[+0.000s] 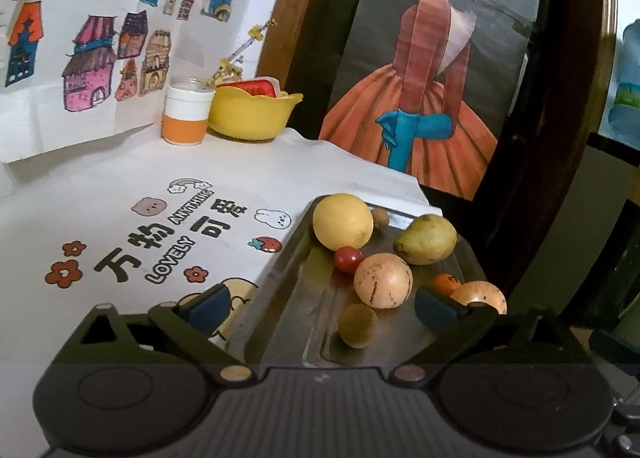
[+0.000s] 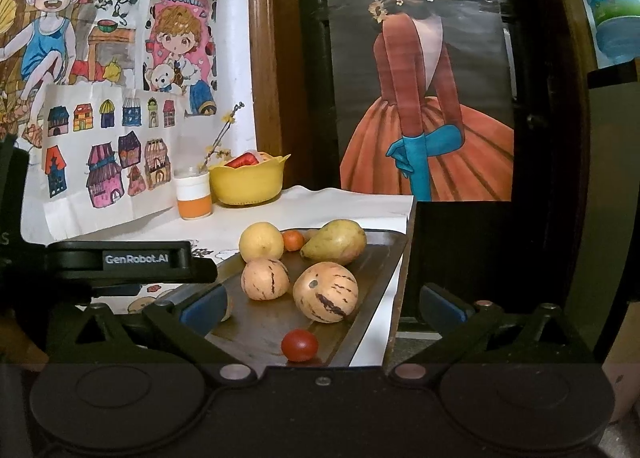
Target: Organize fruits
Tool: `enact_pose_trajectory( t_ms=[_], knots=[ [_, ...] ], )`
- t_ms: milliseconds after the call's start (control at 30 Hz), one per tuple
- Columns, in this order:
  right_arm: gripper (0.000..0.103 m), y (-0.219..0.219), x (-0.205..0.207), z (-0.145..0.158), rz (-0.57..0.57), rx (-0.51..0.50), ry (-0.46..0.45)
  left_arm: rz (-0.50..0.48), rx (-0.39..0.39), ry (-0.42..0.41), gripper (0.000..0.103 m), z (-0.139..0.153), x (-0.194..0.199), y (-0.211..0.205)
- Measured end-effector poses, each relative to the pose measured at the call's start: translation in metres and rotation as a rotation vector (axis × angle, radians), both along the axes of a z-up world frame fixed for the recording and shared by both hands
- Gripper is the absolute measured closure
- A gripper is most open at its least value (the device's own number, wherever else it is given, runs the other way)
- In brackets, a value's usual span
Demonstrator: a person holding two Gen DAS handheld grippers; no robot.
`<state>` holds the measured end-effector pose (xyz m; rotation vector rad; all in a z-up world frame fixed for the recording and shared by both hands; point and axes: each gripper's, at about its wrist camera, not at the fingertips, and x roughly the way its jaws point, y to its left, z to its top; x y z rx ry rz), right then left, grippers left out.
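A dark metal tray (image 1: 296,298) at the table's right edge holds the fruit. On it lie a yellow citrus (image 1: 342,226), a green pear (image 1: 426,240), a cherry tomato (image 1: 348,259), a striped pale melon-like fruit (image 1: 383,280), a second one (image 1: 478,296), a small mandarin (image 1: 446,282), a small brown fruit (image 1: 379,216) and a small yellow-green fruit (image 1: 357,325). My left gripper (image 1: 322,308) hangs open over the tray's near end with nothing held. My right gripper (image 2: 323,308) is open too, in front of the larger striped fruit (image 2: 326,292) and the tomato (image 2: 299,344).
At the back of the table a yellow bowl (image 1: 252,113) holds something red, beside an orange-and-white jar (image 1: 186,113). A white printed cloth (image 1: 120,197) covers the table. Drawings hang on the wall; a dark wooden frame (image 1: 560,97) stands to the right. The left gripper's body (image 2: 132,262) crosses the right wrist view.
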<state>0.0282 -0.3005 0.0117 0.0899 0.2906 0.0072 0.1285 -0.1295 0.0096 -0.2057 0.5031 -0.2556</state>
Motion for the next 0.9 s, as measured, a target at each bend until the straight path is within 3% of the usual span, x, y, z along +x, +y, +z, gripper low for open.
enact_pose_trajectory(
  t_ms=[300,533,900],
  knots=[
    [0.001,0.011,-0.005,-0.002,-0.02,0.008,-0.012,0.062,-0.045,-0.02,0.001,0.005,-0.008,0.022],
    [0.001,0.02,-0.01,-0.001,-0.013,0.018,-0.02,0.101,0.019,-0.073,0.001,0.012,-0.018,0.032],
    [0.001,0.036,-0.018,0.003,0.015,-0.01,-0.028,0.128,0.044,-0.103,0.001,0.015,-0.033,0.046]
  ],
)
